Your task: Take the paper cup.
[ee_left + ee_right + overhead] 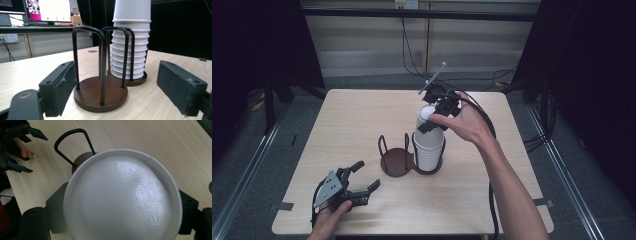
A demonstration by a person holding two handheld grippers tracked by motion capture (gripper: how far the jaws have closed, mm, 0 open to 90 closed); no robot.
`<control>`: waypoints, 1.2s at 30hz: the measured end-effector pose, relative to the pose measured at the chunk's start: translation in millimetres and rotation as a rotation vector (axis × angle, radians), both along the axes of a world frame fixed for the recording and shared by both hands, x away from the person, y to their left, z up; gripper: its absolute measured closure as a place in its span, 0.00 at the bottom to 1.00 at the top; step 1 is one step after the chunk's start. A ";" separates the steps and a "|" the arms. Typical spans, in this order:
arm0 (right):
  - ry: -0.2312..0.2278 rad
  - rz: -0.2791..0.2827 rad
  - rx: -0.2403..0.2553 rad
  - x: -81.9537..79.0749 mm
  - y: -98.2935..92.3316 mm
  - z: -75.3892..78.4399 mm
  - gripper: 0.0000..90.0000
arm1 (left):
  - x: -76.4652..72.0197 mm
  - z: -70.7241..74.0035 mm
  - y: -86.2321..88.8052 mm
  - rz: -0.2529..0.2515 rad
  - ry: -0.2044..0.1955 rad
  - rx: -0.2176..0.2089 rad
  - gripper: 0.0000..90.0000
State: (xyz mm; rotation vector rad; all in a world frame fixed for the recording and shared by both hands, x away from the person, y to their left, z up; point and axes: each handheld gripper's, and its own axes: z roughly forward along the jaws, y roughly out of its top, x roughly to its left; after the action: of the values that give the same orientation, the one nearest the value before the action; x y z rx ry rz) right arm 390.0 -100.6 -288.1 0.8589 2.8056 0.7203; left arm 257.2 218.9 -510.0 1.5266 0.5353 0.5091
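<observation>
Jaws of my right gripper [435, 116] straddle the top cup [428, 119] of the stack [428, 150], one black pad at each side of its wall. In the right gripper view the cup's upturned white bottom [122, 200] sits squarely between the pads, and they look to be at or very near the paper. I cannot tell for certain that they press it, so I judge the grip as closing, not yet made. That gripper comes at the cup from above and from the far right side of the desk, pointing down along the stack.

The stack stands upside down in the right-hand ring of a dark double cup holder [398, 161] near the middle of the desk. The other ring [100, 92] beside it has nothing in it, only its bare brown base and black wire loops.

My left gripper [360, 182] rests low near the front left corner of the desk, jaws apart with nothing between them, looking level at the holder.

What the coming move turns on is the axis. The cups nest straight up and down, so the top cup must lift vertically, along the line of the stack, before it can go sideways. My right hand [467, 122] is the one on it; the left is well apart.
</observation>
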 end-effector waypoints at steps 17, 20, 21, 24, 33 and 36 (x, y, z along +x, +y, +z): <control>-0.004 -0.019 0.013 -3.1 -3.8 13.7 0.26 | 0.1 0.0 0.2 -0.004 0.001 -0.002 0.17; -0.013 -0.019 0.020 -4.1 -4.6 16.4 0.26 | 0.0 0.0 0.2 -0.005 0.000 -0.001 0.17; -0.016 -0.022 0.019 -4.7 -4.6 17.3 0.26 | 0.0 0.0 0.3 -0.005 0.000 0.000 0.17; -0.029 -0.020 0.027 -6.4 -5.8 20.0 0.26 | 0.1 0.0 0.3 -0.005 -0.001 -0.001 0.17; -0.054 -0.034 0.061 -10.2 -12.9 30.7 0.26 | 0.2 -0.1 0.4 -0.007 0.000 -0.002 0.17; -0.072 -0.036 0.082 -11.9 -14.7 35.0 0.26 | 0.1 -0.1 0.2 -0.007 -0.002 -0.003 0.17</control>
State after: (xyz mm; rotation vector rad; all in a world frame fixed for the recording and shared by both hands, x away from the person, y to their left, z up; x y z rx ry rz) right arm 378.1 -115.3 -253.1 0.8764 2.7067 0.8491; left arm 257.3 219.1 -510.0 1.5247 0.5287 0.5040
